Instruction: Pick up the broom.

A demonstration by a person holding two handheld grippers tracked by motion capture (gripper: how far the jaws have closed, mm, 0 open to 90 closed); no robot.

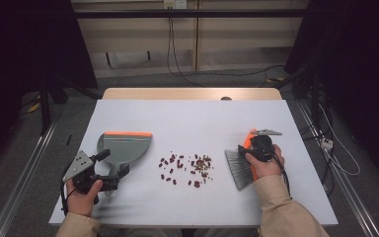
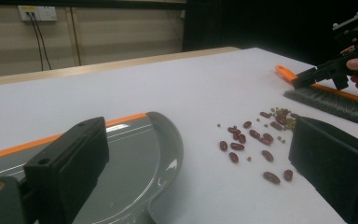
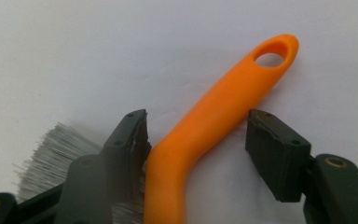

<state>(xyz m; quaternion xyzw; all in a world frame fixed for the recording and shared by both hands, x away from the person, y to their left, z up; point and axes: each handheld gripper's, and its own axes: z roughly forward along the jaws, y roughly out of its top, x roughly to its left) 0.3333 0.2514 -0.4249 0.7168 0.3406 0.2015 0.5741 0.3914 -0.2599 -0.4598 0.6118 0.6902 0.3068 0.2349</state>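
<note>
The dustpan [image 1: 123, 148] is lying empty on the table [image 1: 187, 118], the beans [image 1: 187, 165] sitting scattered between it and the brush [image 1: 240, 168]. The left gripper [image 1: 112, 172] is standing open, seemingly straddling the pan's handle. The right gripper's [image 3: 196, 135] fingers are flanking the brush's orange handle, one touching, the other apart

High view looks down on the table [image 1: 128, 207]; left gripper view skims it, right hovers close.

Left gripper [image 1: 112, 177] sits at the dustpan [image 1: 123, 147], right gripper [image 1: 249, 146] over the brush [image 1: 240, 168], beans [image 1: 186, 169] scattered between.
</note>
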